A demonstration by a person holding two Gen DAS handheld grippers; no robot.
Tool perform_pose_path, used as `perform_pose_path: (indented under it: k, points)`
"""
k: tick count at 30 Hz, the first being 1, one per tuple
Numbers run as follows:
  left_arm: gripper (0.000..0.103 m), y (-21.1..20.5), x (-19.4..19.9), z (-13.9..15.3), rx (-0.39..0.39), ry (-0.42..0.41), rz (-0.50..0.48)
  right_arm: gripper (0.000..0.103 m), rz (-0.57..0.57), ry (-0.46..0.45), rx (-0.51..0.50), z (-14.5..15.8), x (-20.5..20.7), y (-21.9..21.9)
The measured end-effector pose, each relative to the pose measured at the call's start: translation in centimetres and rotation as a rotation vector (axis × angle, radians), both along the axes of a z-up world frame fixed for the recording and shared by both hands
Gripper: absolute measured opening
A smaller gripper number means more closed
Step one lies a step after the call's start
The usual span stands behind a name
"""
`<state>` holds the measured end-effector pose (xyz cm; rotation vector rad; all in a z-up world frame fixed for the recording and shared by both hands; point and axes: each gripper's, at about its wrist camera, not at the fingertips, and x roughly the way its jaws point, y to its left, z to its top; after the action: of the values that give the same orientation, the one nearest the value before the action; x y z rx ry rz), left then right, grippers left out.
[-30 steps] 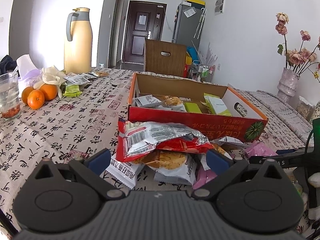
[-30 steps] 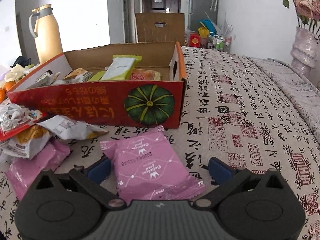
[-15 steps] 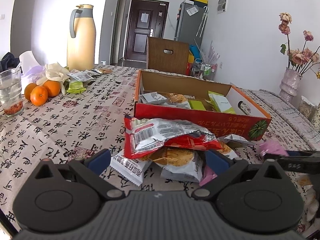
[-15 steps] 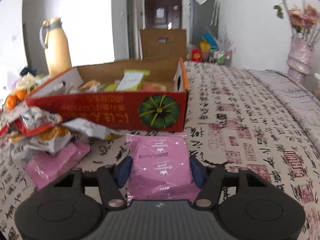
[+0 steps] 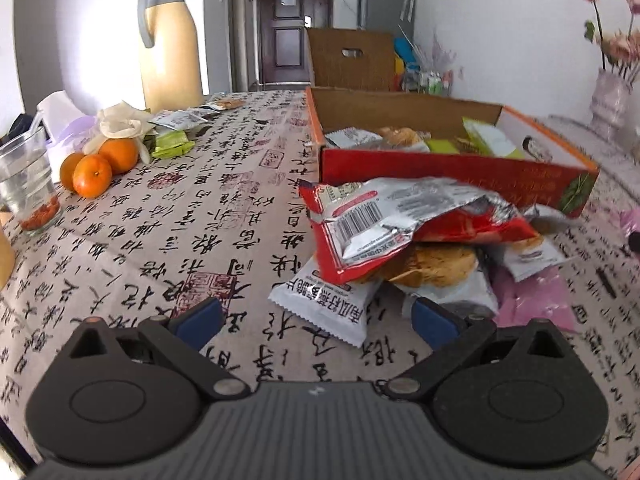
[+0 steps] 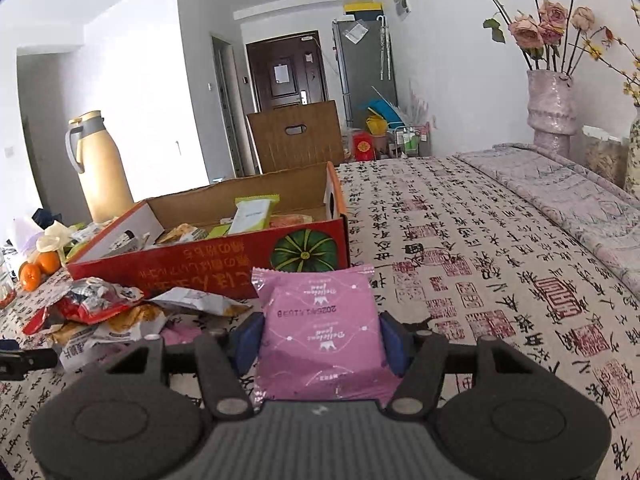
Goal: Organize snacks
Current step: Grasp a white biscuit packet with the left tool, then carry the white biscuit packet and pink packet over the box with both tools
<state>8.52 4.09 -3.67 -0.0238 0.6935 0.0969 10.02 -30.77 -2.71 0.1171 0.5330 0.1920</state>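
My right gripper [image 6: 320,338] is shut on a pink snack packet [image 6: 318,330] and holds it above the tablecloth, in front of the red cardboard box [image 6: 208,260] that holds several snacks. My left gripper [image 5: 316,320] is open and empty, low over the table just before a pile of loose packets: a red and silver bag [image 5: 400,220], a white packet [image 5: 324,300] and a pink one [image 5: 536,300]. The box also shows in the left wrist view [image 5: 452,164], behind the pile. The pile shows at the left of the right wrist view [image 6: 100,312].
A beige thermos jug [image 5: 170,44], oranges [image 5: 100,164], a glass [image 5: 24,188], a tissue pack and small packets [image 5: 176,128] stand at the far left. A vase of dried roses [image 6: 552,108] stands at the right. A brown carton [image 6: 296,136] sits behind the table.
My right gripper closed on the pink packet and lifted it off the table. My left gripper drew back and shifted left, still open.
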Motion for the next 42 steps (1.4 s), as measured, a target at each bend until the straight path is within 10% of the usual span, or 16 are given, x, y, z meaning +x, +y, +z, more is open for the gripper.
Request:
perform_pose_path:
  k: [17,42]
  points:
    - [0.041,-0.1,4.3,-0.2,-0.047,0.061,-0.149,0.061,-0.035,0.005,-0.001,0.1,-1.0,0.4]
    - [0.041,-0.5,-4.2,2.7,-0.102,-0.075,-0.14,0.061,0.004,-0.019,0.009,0.8,-2.8,1.2]
